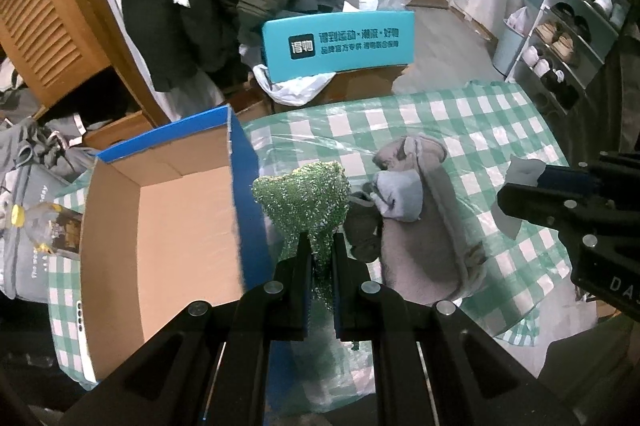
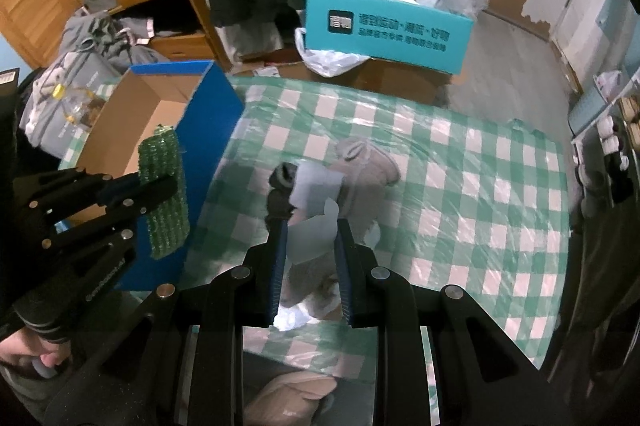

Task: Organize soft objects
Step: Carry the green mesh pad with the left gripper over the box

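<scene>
Since the green cloth [image 1: 306, 202] is light and floppy, my left tongs [image 1: 320, 246] pinch its bottom edge, while my right tongs [image 2: 310, 226] clamp a pale sock [image 2: 314, 214].

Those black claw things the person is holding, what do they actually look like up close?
Both the left gripper and right gripper are matte black, angular, built from flat linkage bars joined by round silver pins. Each ends in two straight fingers lined with blue pads. White lettering runs along the bodies, too partial to read. No cables show. The person's hand wears a dark sleeve with a ribbed cuff.
</scene>
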Demonstrator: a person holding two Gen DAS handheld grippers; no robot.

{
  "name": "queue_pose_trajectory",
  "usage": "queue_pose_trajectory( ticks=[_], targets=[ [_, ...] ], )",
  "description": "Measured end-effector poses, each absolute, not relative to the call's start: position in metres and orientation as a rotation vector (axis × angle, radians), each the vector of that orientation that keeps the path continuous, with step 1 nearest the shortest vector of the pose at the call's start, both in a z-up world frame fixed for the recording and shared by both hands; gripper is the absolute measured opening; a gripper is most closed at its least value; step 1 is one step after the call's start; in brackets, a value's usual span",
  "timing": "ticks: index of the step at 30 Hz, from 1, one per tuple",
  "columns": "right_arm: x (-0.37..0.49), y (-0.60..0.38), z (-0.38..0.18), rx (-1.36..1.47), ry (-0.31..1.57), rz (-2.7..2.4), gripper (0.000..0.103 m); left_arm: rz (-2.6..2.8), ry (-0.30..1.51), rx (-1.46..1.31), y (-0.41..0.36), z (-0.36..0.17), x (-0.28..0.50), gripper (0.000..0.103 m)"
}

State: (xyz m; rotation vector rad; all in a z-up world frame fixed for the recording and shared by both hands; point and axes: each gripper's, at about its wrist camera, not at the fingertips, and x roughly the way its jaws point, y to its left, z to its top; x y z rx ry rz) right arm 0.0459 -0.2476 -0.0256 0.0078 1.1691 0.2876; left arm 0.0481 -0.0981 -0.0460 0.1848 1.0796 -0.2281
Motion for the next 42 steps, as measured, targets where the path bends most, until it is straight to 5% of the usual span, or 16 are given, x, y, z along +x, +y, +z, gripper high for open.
queue_pose_trajectory(
  ticks=[42],
  targets=[
    [0.054, -0.103, -0.006, -0.077, 1.153, 0.522, 0.022, -0.05, 1.022, 0.074, 0.036, -0.027, 0.03, 0.008]
  ],
)
